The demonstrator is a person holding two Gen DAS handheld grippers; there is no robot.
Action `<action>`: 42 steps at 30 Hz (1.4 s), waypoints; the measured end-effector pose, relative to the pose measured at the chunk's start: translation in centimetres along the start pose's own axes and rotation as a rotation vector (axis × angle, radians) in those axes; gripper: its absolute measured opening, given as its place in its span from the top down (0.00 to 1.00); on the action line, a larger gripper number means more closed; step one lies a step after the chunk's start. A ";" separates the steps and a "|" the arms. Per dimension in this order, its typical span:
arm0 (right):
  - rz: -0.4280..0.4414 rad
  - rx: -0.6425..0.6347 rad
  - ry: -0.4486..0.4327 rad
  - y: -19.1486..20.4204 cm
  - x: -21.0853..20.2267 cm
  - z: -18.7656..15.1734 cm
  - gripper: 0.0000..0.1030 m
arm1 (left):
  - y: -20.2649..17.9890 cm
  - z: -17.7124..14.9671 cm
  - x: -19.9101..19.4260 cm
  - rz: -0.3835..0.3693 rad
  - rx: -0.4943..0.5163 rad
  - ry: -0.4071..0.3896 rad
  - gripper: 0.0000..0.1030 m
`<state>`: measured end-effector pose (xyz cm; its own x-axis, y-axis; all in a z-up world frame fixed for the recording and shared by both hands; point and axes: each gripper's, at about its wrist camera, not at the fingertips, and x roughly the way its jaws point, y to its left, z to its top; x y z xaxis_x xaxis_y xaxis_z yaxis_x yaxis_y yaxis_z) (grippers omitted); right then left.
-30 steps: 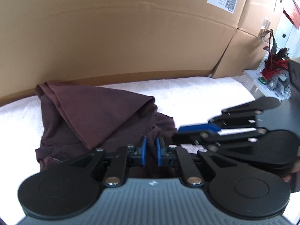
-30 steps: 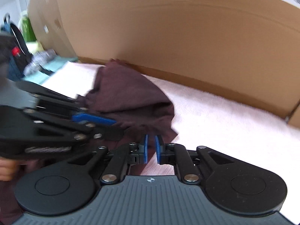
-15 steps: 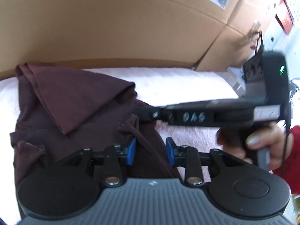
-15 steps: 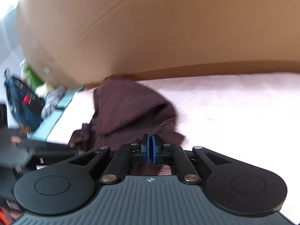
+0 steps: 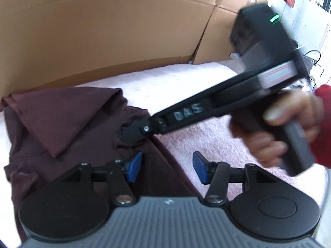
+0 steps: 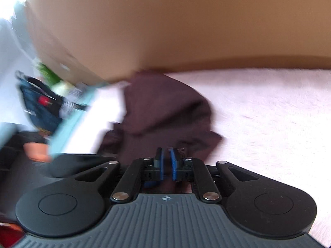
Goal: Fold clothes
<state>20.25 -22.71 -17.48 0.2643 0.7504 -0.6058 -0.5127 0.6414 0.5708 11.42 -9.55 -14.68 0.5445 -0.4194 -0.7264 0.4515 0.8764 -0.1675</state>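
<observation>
A dark maroon garment (image 5: 62, 124) lies crumpled on a pale pink towel (image 5: 206, 144) that covers the surface, with a big cardboard box (image 5: 103, 31) standing right behind it. One corner of the cloth is folded over into a triangular flap pointing down toward the camera in the left wrist view.

The left gripper (image 5: 167, 166) hovers over the near edge of the garment with its blue pads (image 5: 134, 165) standing well apart; its jaws have just been opening, and nothing is pinched between them (the cloth's edge runs below the gap, not pressed by either pad).

The right gripper (image 5: 132, 132) reaches in from the right side of that view, held by a hand (image 5: 289, 128) in a red sleeve (image 5: 322, 124). Its tip is buried in a bunched fold of the garment near the cloth's middle right edge. From its own camera the right gripper (image 6: 166, 163) shows blue pads drawn close together with dark fabric in the narrow slit between them, so it is clamped on the garment (image 6: 165, 111). That view is smeared with motion blur; clutter at the far left, including a dark blue bag (image 6: 39, 107), is hard to make out
</observation>
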 end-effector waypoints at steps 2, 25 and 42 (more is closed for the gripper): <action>0.024 0.032 -0.019 -0.7 0.2 0.1 1.00 | 0.3 -0.5 -0.6 -0.015 -0.011 0.012 0.48; -0.041 -0.088 0.051 13.0 8.0 1.2 0.62 | 11.6 -5.2 -8.6 0.042 -0.180 -0.035 0.38; -0.250 0.033 -0.048 11.4 5.4 -0.3 0.95 | 15.0 -3.1 -5.5 -0.101 0.002 0.007 0.35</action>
<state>15.62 -11.38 -14.39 0.4182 0.5741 -0.7039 -0.3995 0.8122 0.4251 13.02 6.69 -15.23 0.4913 -0.5036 -0.7106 0.5051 0.8294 -0.2386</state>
